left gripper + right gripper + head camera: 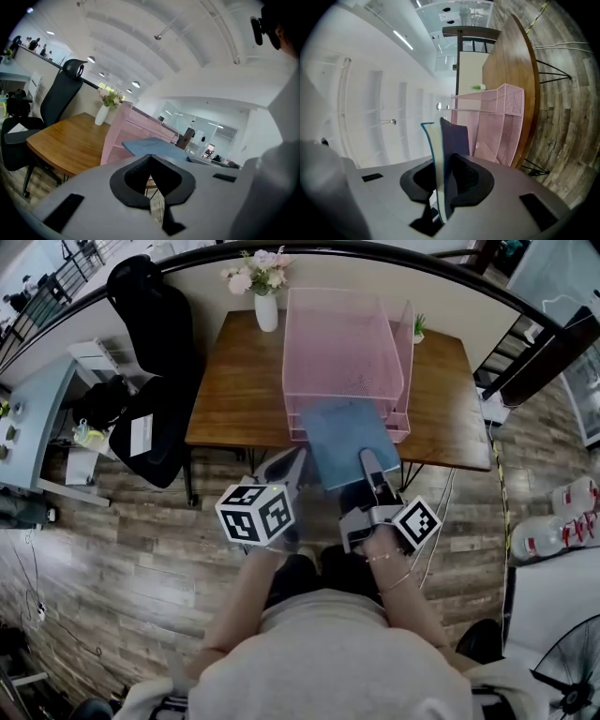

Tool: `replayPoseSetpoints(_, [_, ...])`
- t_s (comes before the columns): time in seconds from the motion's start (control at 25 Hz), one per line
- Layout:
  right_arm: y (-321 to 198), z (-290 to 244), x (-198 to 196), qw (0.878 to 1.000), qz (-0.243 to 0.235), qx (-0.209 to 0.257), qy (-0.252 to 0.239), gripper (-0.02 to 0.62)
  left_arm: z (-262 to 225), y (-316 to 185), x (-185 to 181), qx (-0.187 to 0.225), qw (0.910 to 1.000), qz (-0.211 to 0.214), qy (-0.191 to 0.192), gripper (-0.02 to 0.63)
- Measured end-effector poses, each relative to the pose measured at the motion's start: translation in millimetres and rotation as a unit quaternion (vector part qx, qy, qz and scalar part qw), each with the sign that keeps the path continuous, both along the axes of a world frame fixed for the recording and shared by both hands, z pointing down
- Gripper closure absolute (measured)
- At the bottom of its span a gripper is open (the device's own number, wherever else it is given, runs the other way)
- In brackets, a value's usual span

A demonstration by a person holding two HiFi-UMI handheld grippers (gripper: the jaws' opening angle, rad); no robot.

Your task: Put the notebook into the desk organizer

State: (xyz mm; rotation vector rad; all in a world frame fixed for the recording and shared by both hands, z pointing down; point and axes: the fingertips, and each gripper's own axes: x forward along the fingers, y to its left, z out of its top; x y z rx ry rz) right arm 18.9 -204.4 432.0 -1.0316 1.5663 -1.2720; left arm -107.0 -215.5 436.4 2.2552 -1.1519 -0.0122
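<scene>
The blue notebook [349, 439] is pinched at its near edge by the right gripper [369, 461] and held out over the front edge of the wooden table [234, 399], far end right at the mouth of the pink mesh desk organizer [398, 343]. The left gripper [294, 460] is parked just beside it, jaws pressed together, nothing in them.

The desk organizer [342, 343] stands on the table [234, 399], vase [266, 311] left, notebook [347, 442] before it.

Matt notebook [345, 442] cover, wire-mesh organizer [342, 343], smooth wooden table [234, 395]
</scene>
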Motion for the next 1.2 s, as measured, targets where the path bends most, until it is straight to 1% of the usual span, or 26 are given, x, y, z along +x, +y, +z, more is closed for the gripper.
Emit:
replayPoseSetpoints(0.12, [-3, 5, 2, 1.0, 0.012, -0.008, 0.0, 0.526, 4, -2, 1, -0.006, 1.0, 0.007, -0.003, 0.596])
replayPoseSetpoints(0.24, [-4, 13, 3, 0.999, 0.023, -0.025, 0.01, 0.534, 8, -3, 4, -0.012, 0.9998, 0.014, -0.008, 0.597])
replayPoseSetpoints(0.32, [-4, 21, 1, 0.999, 0.028, -0.038, 0.007, 0.54, 13, -4, 8, -0.018, 0.9996, 0.018, -0.012, 0.597])
replayPoseSetpoints(0.48, [-10, 28, -1, 0.998, 0.025, -0.053, 0.001, 0.546, 21, -8, 14, -0.031, 0.9986, 0.033, -0.025, 0.596])
replayPoseSetpoints(0.64, [-22, 29, 4, 0.998, 0.026, -0.056, 0.007, 0.551, 23, -18, 17, -0.039, 0.9981, 0.034, -0.032, 0.596])
replayPoseSetpoints(0.8, [-30, 33, 9, 0.997, 0.03, -0.058, 0.033, 0.555, 21, -27, 21, -0.039, 0.9983, 0.03, -0.032, 0.597])
replayPoseSetpoints(1.0, [-40, 42, 16, 0.996, 0.043, -0.065, 0.037, 0.556, 25, -34, 24, -0.044, 0.9982, 0.023, -0.032, 0.597])
replayPoseSetpoints(1.12, [-47, 45, 19, 0.996, 0.045, -0.063, 0.04, 0.555, 26, -37, 25, -0.033, 0.9986, 0.017, -0.039, 0.596])
replayPoseSetpoints(1.2, [-52, 45, 19, 0.996, 0.045, -0.06, 0.043, 0.555, 25, -39, 25, -0.021, 0.9984, 0.013, -0.051, 0.597])
